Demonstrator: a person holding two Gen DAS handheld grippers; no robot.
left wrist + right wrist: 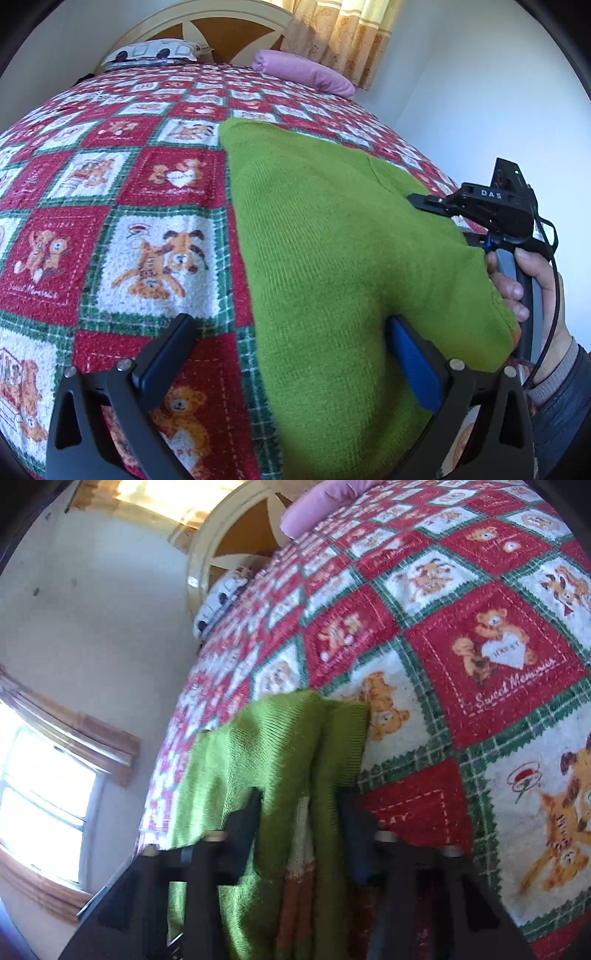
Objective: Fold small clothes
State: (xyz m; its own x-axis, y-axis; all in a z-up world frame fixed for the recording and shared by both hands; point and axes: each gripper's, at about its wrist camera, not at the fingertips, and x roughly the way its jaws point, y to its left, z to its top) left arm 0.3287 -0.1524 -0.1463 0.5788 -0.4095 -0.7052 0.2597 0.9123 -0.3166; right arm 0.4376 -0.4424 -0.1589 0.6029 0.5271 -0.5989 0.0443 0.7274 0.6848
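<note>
Left tool [291,354] gapes wide beside the green knit sweater [332,229]; right tool [301,816] pinches its edge at six o'clock (mid-fold, likely). Next: carry across the bed [110,184].

Bright daylight, blown-out window [40,794], heavy fisheye bending, right view perhaps motion-blurred

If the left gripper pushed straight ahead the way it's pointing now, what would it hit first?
Most likely the green sweater: the left gripper is open, and the knit already lies between its fingers. Beyond that is the teddy-bear blanket. Depth is hard to judge here.
</note>
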